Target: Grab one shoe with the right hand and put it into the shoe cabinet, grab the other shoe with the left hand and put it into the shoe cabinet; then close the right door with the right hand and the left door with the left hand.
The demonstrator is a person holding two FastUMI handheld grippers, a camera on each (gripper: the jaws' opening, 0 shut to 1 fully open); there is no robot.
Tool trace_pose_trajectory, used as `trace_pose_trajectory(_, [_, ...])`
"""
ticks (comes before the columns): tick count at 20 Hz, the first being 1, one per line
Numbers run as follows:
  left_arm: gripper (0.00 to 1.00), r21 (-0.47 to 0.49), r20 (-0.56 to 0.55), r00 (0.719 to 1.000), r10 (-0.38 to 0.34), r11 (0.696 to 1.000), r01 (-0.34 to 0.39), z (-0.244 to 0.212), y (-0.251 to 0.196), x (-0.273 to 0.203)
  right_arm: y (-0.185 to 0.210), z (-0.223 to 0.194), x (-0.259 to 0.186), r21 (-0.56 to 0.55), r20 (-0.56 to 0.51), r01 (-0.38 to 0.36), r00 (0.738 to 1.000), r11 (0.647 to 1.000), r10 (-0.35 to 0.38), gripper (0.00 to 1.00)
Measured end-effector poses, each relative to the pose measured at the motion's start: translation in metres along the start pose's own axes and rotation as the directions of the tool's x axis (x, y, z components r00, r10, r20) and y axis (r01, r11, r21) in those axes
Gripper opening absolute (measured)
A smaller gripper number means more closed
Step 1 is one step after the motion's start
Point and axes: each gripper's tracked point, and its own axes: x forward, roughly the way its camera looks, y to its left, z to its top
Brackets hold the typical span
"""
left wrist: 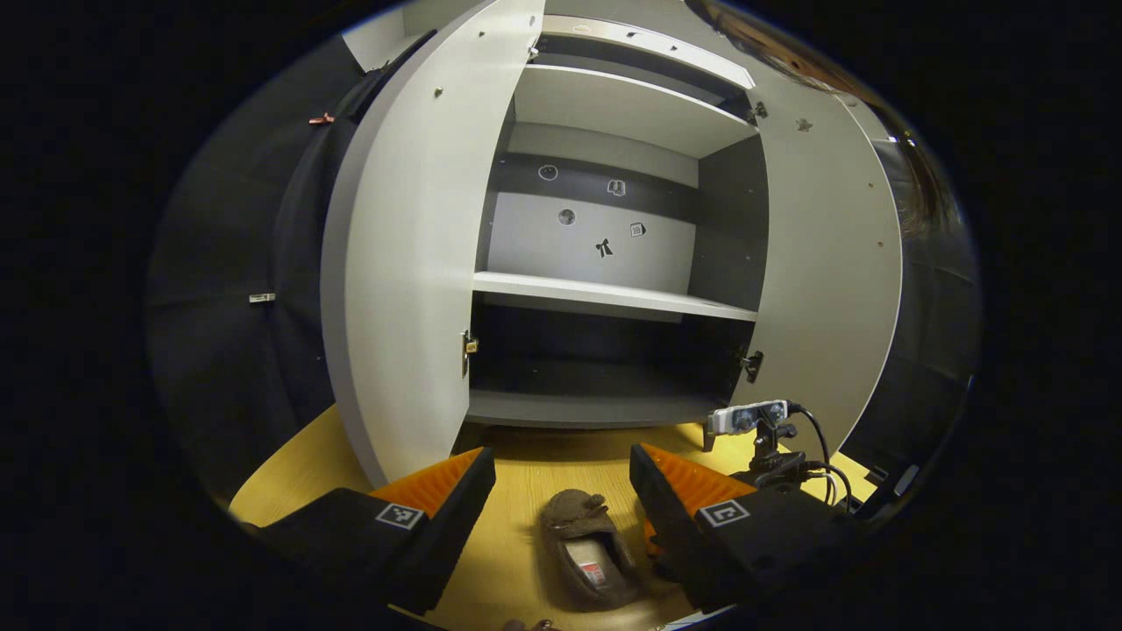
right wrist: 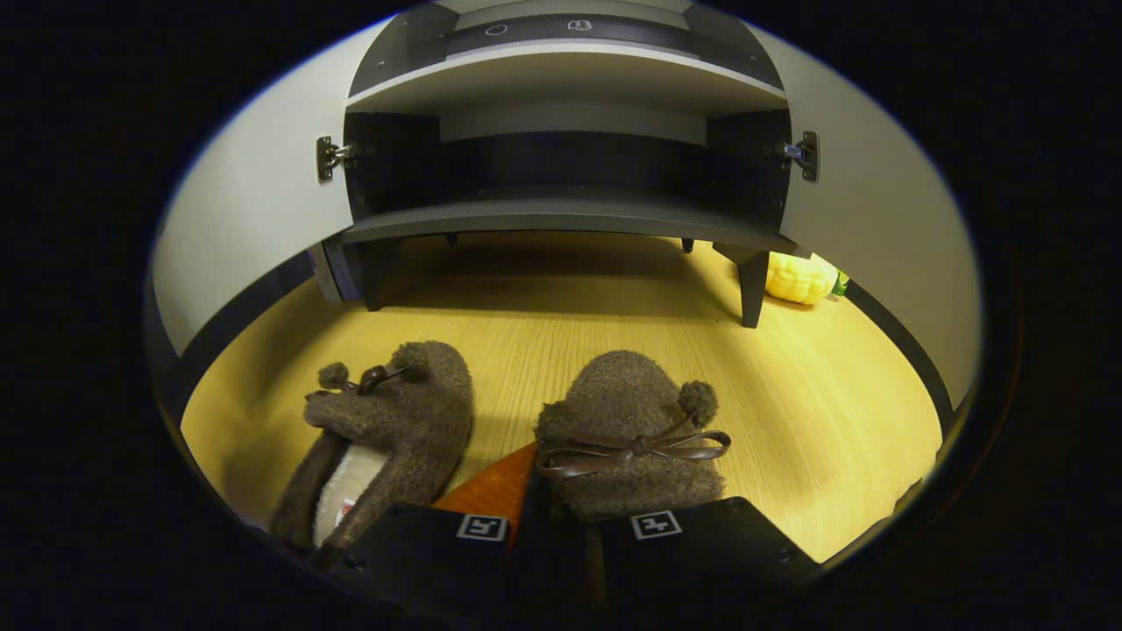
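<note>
**First shoe in the right tongs**

The right tongs [right wrist: 561,517] are clamped on one brown slipper [right wrist: 627,429] on the floor before the open shoe cabinet [right wrist: 561,210]. Next: lift it onto the bottom shelf. The left tongs [left wrist: 561,478] hang wide above the other slipper [left wrist: 583,548].

Two brown fuzzy shoes [right wrist: 386,429] floor, cabinet [left wrist: 605,263] open

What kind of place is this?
Likely a staged recording booth set up as a home entryway: an open shoe cabinet on a wooden floor, fuzzy slippers, and a small camera on a stand.
</note>
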Motion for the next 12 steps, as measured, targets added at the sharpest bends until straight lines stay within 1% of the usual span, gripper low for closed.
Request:
trace_pose_trajectory(1, [0.98, 0.0, 0.001, 1.0, 0.004, 1.0, -0.004, 0.0, 0.0008, -0.0007, 0.0002, 0.0006, 0.0051, 0.003, 0.005, 0.0, 1.0, 1.0, 0.0, 0.34])
trace_pose_trajectory(2, [0.98, 0.002, 0.001, 1.0, 0.006, 1.0, -0.006, 0.0004, 0.0024, -0.0013, 0.0, -0.0008, 0.0068, 0.003, 0.006, -0.002, 1.0, 1.0, 0.002, 0.39])
trace_pose_trajectory(4, [0.98, 0.006, -0.005, 1.0, 0.011, 1.0, -0.011, -0.002, 0.0041, -0.0032, -0.0012, -0.0055, 0.0012, -0.009, 0.003, -0.005, 1.0, 1.0, 0.005, 0.39])
trace_pose_trajectory(5, [0.98, 0.004, -0.009, 1.0, 0.012, 1.0, -0.012, -0.0034, 0.0051, -0.0042, 0.0001, 0.0008, 0.0084, 0.017, 0.021, 0.0, 1.0, 1.0, -0.001, 0.38])
trace_pose_trajectory(6, [0.98, 0.0, -0.013, 1.0, 0.014, 1.0, -0.014, -0.0043, 0.0059, -0.0051, 0.0002, 0.0003, 0.0075, 0.01, 0.01, 0.004, 1.0, 1.0, -0.004, 0.08])
trace_pose_trajectory(10, [0.98, -0.005, -0.016, 1.0, 0.015, 1.0, -0.015, -0.0049, 0.0063, -0.0076, 0.0012, 0.0003, 0.0088, 0.0, 0.004, -0.017, 1.0, 1.0, 0.017, 0.08])
trace_pose_trajectory(12, [0.98, 0.003, -0.015, 1.0, 0.011, 1.0, -0.011, -0.0034, 0.0064, -0.0082, 0.0018, 0.0013, 0.0074, -0.022, 0.004, -0.029, 1.0, 0.999, 0.029, 0.08])
